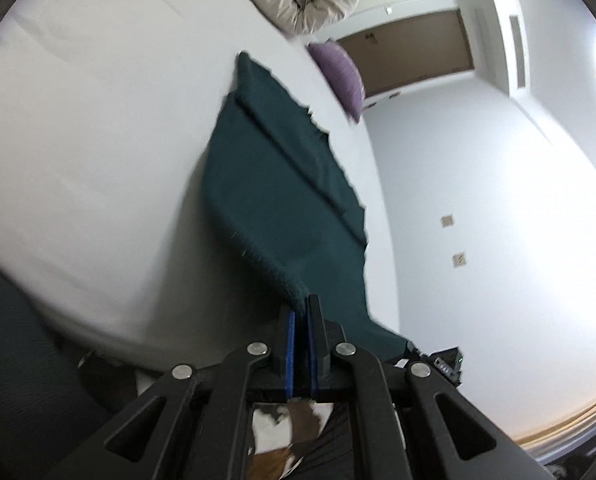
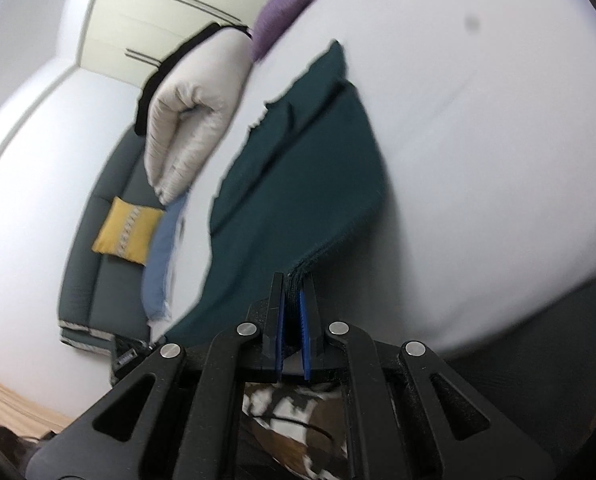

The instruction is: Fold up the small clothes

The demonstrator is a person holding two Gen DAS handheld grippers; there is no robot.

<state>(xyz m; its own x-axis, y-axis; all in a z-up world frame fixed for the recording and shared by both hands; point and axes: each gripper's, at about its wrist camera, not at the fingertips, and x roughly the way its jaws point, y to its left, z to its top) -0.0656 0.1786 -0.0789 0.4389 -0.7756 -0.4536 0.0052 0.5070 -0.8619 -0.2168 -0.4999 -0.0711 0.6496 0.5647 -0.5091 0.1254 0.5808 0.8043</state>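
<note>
Both grippers, left gripper (image 1: pixel 301 308) & right gripper (image 2: pixel 293 280), pinch near corners of teal cloth (image 1: pixel 282 184) on white bed (image 1: pixel 98 140); keep hem taut, lift evenly, fold twd purple pillow (image 1: pixel 340 74).

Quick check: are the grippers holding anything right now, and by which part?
Both hold the dark green cloth. The left gripper pinches one near corner of its hem; the right gripper pinches the other. The far end lies on the white bed.
</note>
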